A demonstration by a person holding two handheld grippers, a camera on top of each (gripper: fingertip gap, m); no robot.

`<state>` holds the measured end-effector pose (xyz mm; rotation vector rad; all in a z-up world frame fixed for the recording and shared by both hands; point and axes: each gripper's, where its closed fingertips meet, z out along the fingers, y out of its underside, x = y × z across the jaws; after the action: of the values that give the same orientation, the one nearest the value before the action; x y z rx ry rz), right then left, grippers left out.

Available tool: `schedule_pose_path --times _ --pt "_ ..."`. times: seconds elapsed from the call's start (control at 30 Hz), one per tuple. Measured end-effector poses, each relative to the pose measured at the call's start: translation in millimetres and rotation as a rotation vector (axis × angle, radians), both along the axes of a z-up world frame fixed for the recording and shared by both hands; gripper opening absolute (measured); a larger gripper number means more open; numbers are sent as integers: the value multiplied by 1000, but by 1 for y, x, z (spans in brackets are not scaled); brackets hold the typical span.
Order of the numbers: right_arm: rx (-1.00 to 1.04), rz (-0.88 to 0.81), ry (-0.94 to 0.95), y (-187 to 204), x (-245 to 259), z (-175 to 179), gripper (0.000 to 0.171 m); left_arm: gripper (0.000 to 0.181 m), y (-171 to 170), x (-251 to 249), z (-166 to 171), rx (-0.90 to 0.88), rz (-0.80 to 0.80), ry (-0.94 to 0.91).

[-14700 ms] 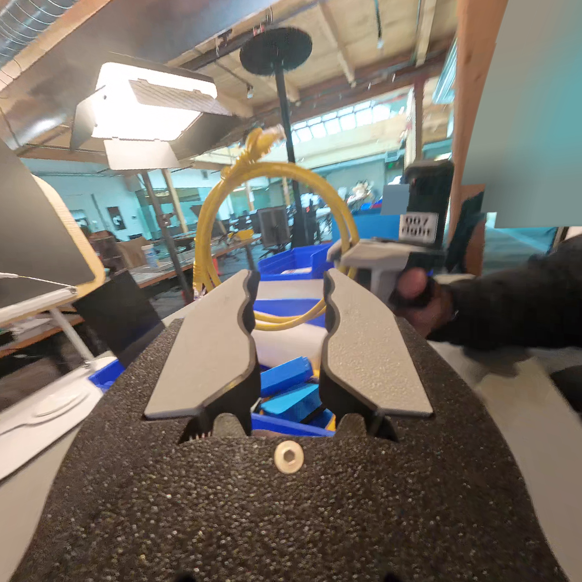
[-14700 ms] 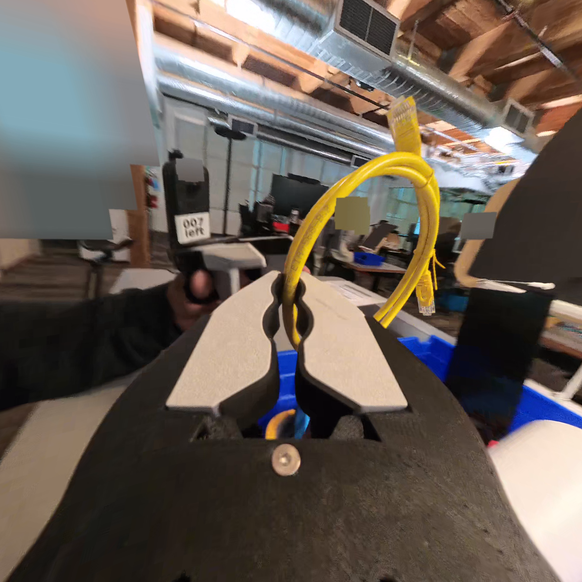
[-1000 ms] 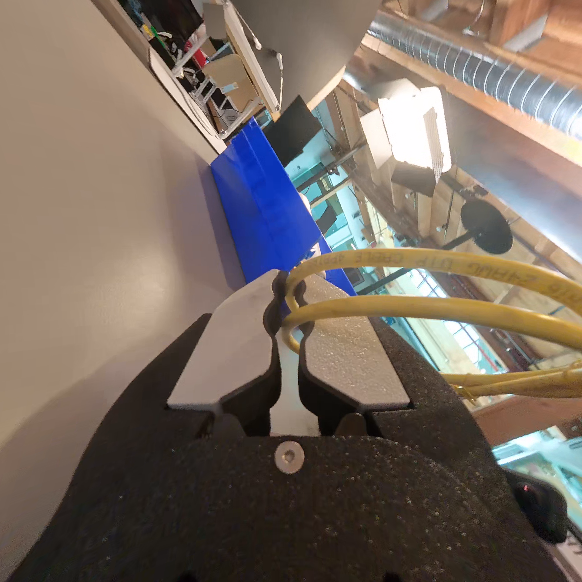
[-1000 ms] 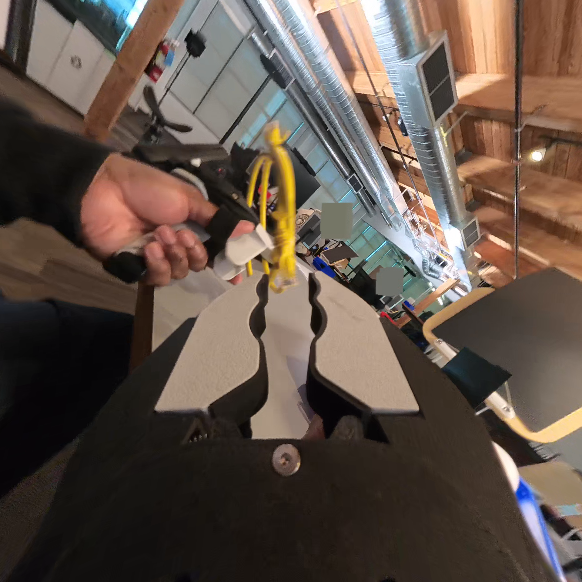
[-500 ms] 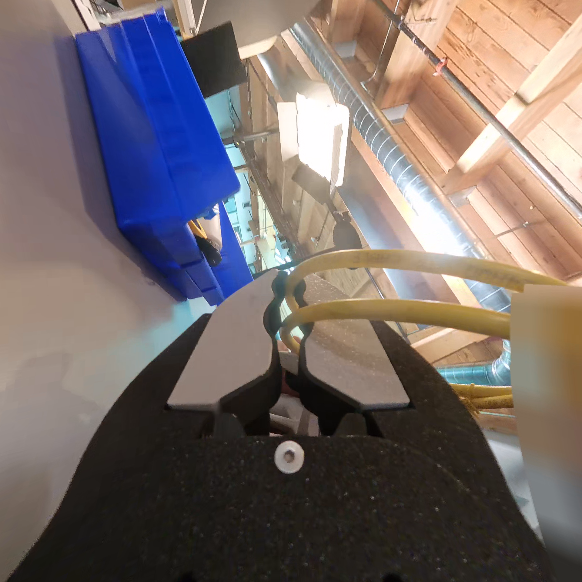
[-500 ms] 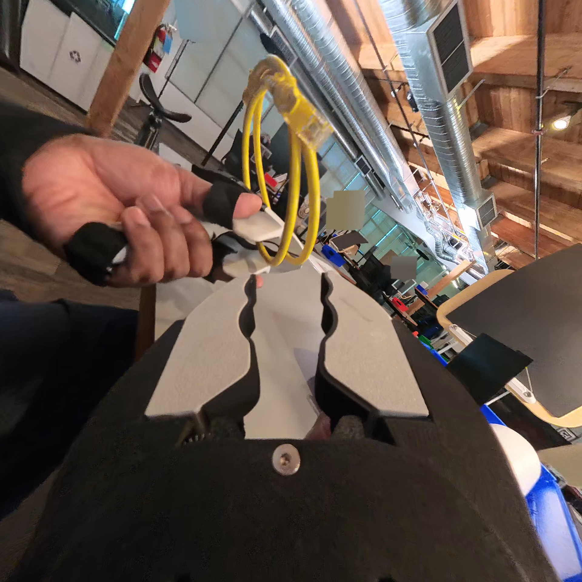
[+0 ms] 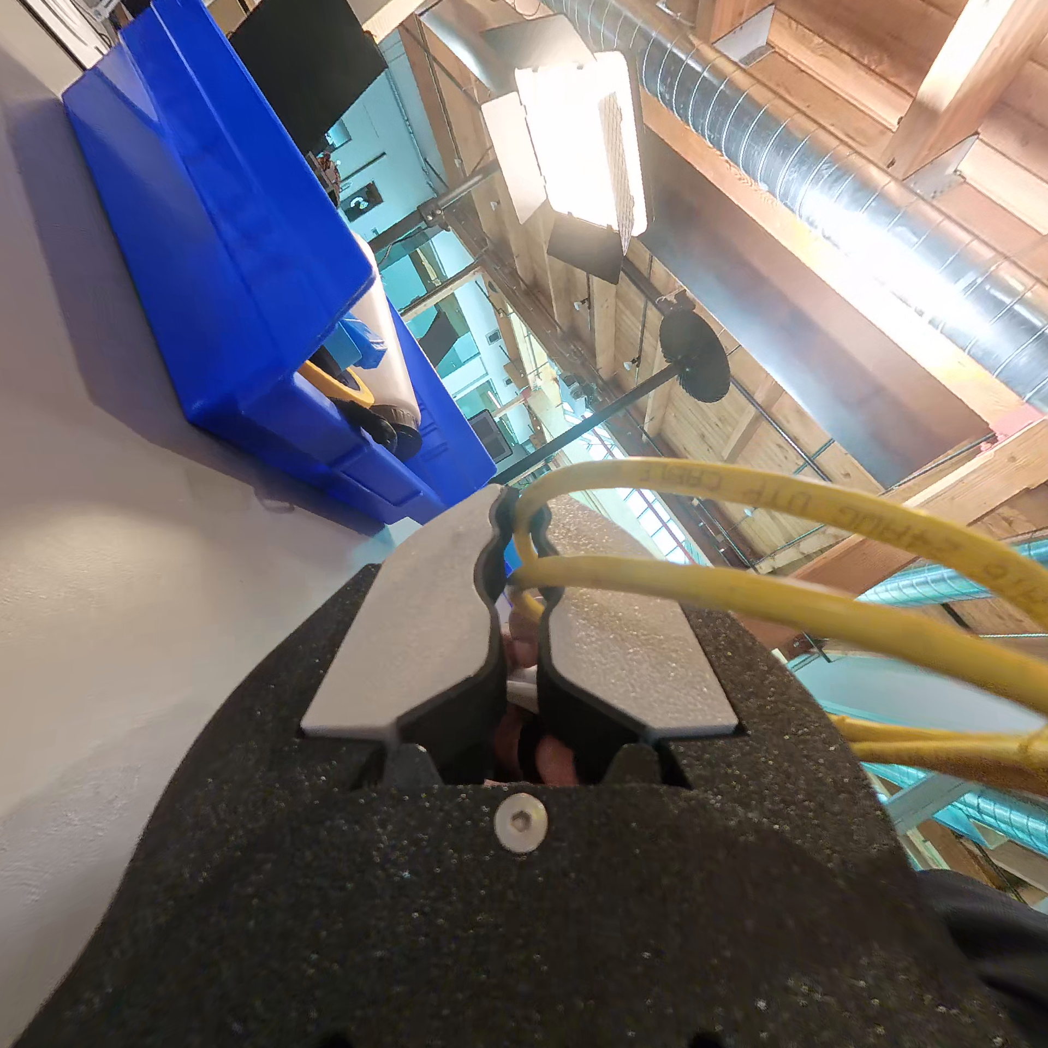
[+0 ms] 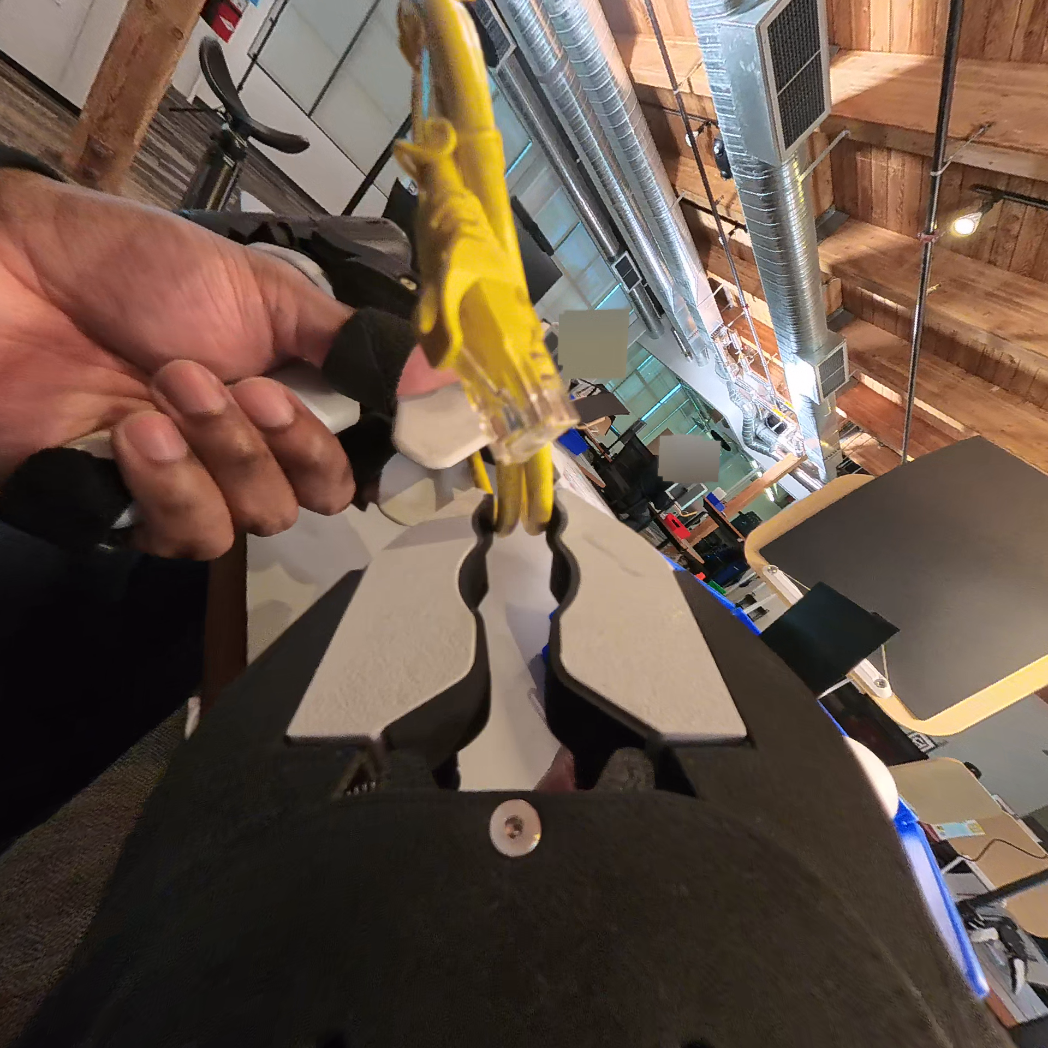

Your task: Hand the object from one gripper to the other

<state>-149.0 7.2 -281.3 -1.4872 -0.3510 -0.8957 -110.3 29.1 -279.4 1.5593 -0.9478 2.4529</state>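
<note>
A coiled yellow network cable (image 7: 794, 612) is clamped between the tips of my left gripper (image 7: 519, 510), which is shut on it; its loops run off to the right. In the right wrist view the same cable (image 8: 482, 272) stands upright with its clear plug facing the camera. A person's hand (image 8: 142, 317) holds the left gripper (image 8: 436, 442) there. My right gripper (image 8: 519, 519) has its tips closed in on the lower strands of the coil, which fill the narrow gap between them, right beside the left gripper's fingers.
A blue plastic bin (image 7: 227, 238) with items in it sits on the pale table (image 7: 85, 567), beyond the left gripper. A blue bin edge (image 8: 930, 884) and a black-topped table (image 8: 907, 595) lie to the right of the right gripper.
The left gripper brought the cable closer to the right gripper. The right gripper's jaws, wider half a second ago, have narrowed around the coil's lower strands.
</note>
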Motion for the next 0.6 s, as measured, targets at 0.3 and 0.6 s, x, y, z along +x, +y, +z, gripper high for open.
schedule_pose_path --times 0.3,0.6 --pt "18 -10 118 -4 13 2 13 20 -5 -3 5 137 -82 -77" --pt "109 106 418 -17 25 15 13 50 -2 -17 -2 685 -119 -263"
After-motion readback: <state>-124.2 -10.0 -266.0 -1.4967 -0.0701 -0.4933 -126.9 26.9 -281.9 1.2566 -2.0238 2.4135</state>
